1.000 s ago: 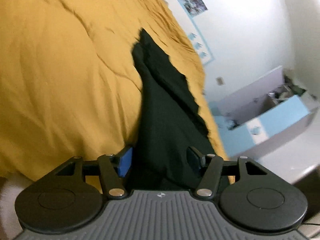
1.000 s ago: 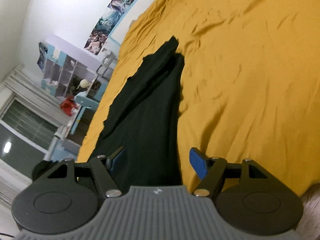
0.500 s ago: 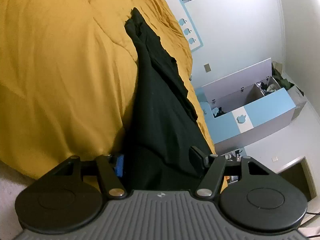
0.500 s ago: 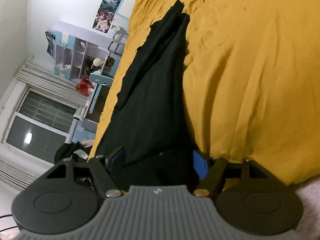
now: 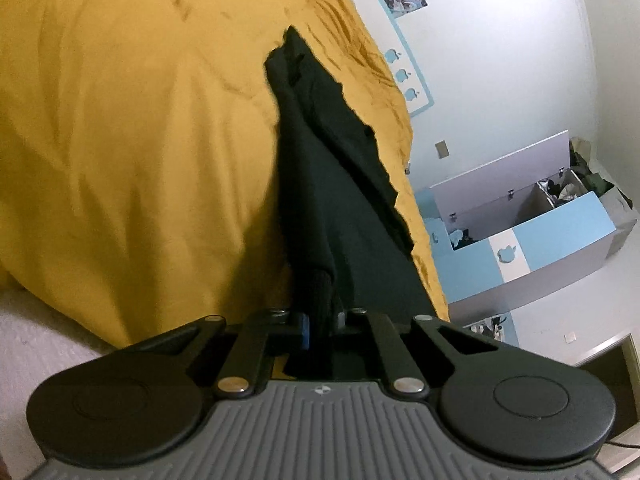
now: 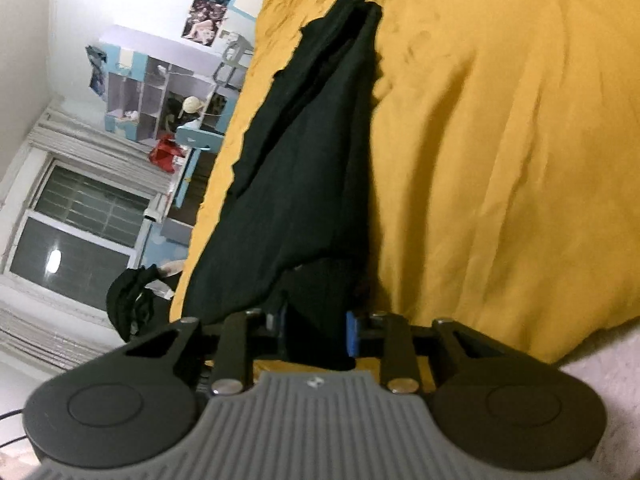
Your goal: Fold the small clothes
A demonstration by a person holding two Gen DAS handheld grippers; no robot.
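Note:
A long black garment (image 5: 328, 168) lies stretched away from me on a yellow bedspread (image 5: 140, 140), near the bed's right-hand edge. My left gripper (image 5: 320, 324) is shut on the garment's near end, and the cloth bunches between the pads. In the right wrist view the same black garment (image 6: 312, 160) runs up the yellow bedspread (image 6: 500, 140) along its left edge. The jaws of my right gripper (image 6: 316, 328) are closing, with a thick bunch of the near end pressed between the blue pads.
A blue and grey chest (image 5: 540, 232) with its lid up stands beyond the bed's right edge. A shelf unit (image 6: 160, 92), a window (image 6: 80, 220) and a dark clothes heap (image 6: 128, 300) lie past the left edge. White fleecy fabric (image 5: 40, 340) borders the bedspread's near edge.
Both grippers stood open around the garment's near end. Both have since narrowed onto the cloth, which now bunches between their pads. The right gripper also dipped lower toward the bed.

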